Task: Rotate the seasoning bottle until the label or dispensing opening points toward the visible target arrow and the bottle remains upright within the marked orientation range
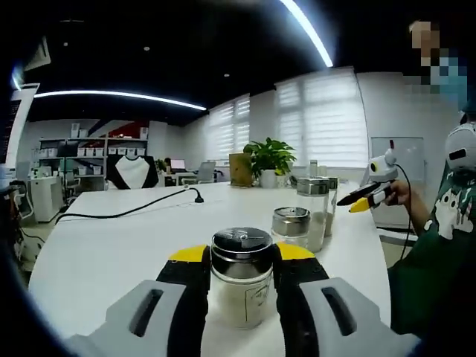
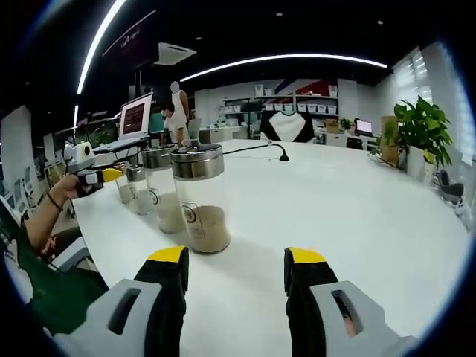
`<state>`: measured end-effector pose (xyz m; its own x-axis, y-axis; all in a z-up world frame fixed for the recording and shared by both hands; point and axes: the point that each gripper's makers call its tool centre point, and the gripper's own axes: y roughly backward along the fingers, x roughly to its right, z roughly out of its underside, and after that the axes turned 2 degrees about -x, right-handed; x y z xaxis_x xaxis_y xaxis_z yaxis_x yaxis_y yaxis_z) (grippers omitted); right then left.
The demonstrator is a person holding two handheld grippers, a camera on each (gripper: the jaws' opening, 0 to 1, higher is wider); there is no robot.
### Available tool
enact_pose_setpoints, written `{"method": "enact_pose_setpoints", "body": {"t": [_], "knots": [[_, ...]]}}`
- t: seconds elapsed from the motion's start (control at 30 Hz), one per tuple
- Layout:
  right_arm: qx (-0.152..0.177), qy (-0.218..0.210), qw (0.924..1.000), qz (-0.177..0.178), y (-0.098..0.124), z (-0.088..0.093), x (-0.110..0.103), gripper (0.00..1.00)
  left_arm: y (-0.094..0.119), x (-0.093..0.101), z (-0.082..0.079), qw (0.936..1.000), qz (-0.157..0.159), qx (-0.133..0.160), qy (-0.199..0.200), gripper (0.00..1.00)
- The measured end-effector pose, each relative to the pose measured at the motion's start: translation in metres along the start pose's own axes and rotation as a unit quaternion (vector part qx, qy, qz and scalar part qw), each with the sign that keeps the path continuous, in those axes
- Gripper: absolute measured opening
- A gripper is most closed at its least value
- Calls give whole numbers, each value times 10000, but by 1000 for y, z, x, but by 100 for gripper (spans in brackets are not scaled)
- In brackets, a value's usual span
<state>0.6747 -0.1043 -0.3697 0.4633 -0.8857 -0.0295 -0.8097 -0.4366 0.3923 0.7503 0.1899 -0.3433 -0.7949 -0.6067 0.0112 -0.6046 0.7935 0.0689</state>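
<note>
- Your left gripper (image 1: pixel 239 277) had its jaws closed on the short glass seasoning bottle with a metal lid (image 1: pixel 241 278), upright on the white table (image 1: pixel 111 253).
- Your right gripper (image 2: pixel 236 269) was spread wide, empty, near the tall glass jar (image 2: pixel 201 196).

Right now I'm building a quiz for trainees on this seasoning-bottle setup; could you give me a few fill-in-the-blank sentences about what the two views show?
1. The left gripper is shut on a small bottle with a ____ metal lid.
2. The right gripper is ____, holding nothing.
3. The bottles stand on a ____ table.
4. In the right gripper view, the nearest tall bottle holds a ____ powder.

Missing words: dark; open; white; tan
</note>
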Motion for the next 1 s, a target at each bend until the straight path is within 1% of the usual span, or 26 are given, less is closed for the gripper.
{"method": "enact_pose_setpoints", "body": {"t": [0.27, 0.33, 0.4, 0.5, 0.53, 0.57, 0.63, 0.67, 0.7, 0.73, 0.77, 0.8, 0.83, 0.9, 1.0], "knots": [[-43, 73, 10000, -49, -1, 0, -6, 52, -1, -1, 0, 9999, 118, 55, 79, 35], [-47, 56, 10000, -58, -3, 0, -3, 52, -1, -1, -1, 9999, 137, 65, 60, 35], [43, 41, 10000, -69, -4, -3, -4, 52, -1, -1, -1, 9998, 147, 81, 68, 35], [42, 63, 9999, -126, -4, -4, -7, 52, 0, -1, -1, 9998, 154, 114, 78, 35], [26, 74, 9999, -131, -5, -4, -8, 52, 0, -1, -1, 9996, 151, 117, 223, 35], [13, 77, 9999, -137, -5, -3, -8, 52, 0, -2, -1, 9995, 166, 123, 223, 35], [-18, 72, 9999, -155, -7, -2, -8, 52, 1, -3, 0, 9990, 147, 153, 399, 35], [-39, 65, 9998, -168, -7, -1, -8, 52, 1, -3, 0, 9990, 136, 175, 397, 36], [-45, 63, 9998, -167, -7, -1, -8, 52, 2, -4, -1, 9990, 100, 223, 366, 38], [-49, 72, 9998, -152, -7, -1, -7, 52, 5, -7, -4, 9989, -25, 325, 333, 42], [-52, 91, 9999, -136, -6, -2, -7, 52, 8, -8, -10, 9986, -84, 423, 297, 47], [-52, 101, 9998, -133, -6, -2, -7, 52, 9, -7, -12, 9986, -98, 443, 254, 53], [-56, 102, 9998, -134, -6, -3, -7, 52, 12, -7, -14, 9987, -171, 412, 233, 55], [-61, 107, 9998, -132, -6, -3, -6, 52, 16, -7, -14, 9989, -323, 293, 185, 53], [-63, 80, 9999, -137, -6, -3, -7, 52, 24, -6, -17, 9974, -613, 272, 254, 53]]}}
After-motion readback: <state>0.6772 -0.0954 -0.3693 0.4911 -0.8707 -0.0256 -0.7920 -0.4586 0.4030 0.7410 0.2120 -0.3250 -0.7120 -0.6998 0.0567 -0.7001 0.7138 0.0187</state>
